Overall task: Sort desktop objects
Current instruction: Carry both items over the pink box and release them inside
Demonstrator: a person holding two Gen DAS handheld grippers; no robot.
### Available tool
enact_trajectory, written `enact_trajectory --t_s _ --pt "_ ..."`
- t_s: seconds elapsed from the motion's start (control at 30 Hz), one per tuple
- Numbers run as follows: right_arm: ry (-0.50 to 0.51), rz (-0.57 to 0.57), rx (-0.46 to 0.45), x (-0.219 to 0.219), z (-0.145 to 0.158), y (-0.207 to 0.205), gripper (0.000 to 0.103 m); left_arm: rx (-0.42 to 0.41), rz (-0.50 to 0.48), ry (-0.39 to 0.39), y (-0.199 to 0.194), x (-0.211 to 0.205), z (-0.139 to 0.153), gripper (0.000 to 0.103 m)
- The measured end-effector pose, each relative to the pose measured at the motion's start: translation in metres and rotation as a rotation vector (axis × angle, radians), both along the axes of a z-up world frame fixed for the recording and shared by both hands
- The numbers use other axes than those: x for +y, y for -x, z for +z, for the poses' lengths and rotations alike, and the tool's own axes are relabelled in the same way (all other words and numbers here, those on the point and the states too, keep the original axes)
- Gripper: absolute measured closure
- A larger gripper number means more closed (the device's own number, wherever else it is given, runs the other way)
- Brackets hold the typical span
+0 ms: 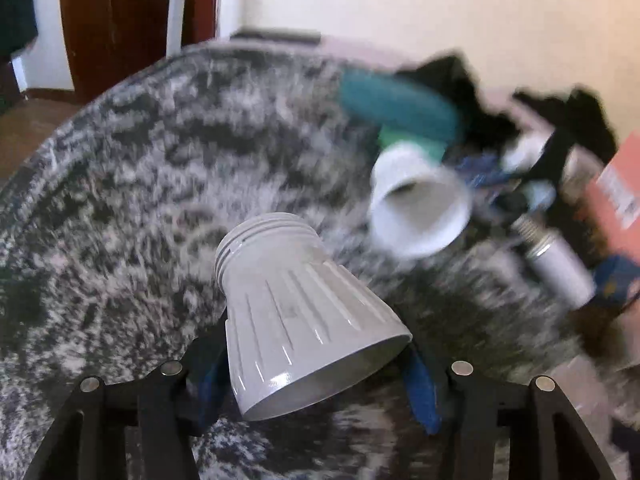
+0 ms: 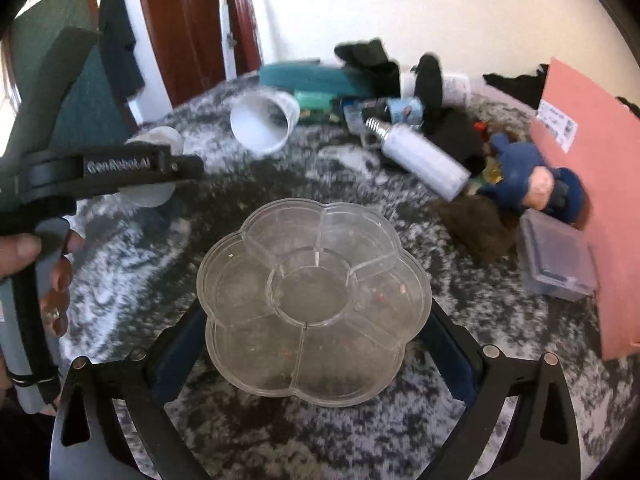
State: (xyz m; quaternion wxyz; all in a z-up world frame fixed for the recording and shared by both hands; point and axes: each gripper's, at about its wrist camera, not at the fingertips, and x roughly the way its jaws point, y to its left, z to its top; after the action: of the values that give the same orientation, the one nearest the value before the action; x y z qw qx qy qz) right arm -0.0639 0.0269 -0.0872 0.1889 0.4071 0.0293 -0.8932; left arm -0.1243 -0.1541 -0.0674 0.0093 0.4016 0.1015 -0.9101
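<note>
While I watch:
Surface: shaggy grey-and-white mottled rug (image 2: 132,280).
Room: cream wall (image 2: 400,8), reddish wooden door (image 2: 184,28).
Left gripper (image 1: 316,364): clamps ribbed grey plastic lamp housing (image 1: 296,312).
Right gripper (image 2: 316,348): grips clear flower-shaped divided tray (image 2: 240,280).

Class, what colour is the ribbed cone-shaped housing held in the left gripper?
Light grey housing, clearest in the left wrist view.

The left gripper (image 1: 316,364) clamps a grey ribbed lamp housing (image 1: 296,312) above the mottled grey rug (image 1: 140,184). Beyond lie a white cup (image 1: 416,208), a teal case (image 1: 396,108) and a white bulb (image 1: 556,264), all blurred.
</note>
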Motion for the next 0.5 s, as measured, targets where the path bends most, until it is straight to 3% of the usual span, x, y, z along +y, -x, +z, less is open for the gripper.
enact_trajectory --t_s 0.27,0.5 --pt "0.072 -0.007 0.248 0.020 0.085 -0.044 0.001 0.199 -0.082 0.051 -0.046 0.039 0.087 0.041" --pt "0.145 -0.191 0.454 0.103 0.169 -0.079 0.001 0.319 -0.200 0.028 -0.071 0.095 0.142 0.041"
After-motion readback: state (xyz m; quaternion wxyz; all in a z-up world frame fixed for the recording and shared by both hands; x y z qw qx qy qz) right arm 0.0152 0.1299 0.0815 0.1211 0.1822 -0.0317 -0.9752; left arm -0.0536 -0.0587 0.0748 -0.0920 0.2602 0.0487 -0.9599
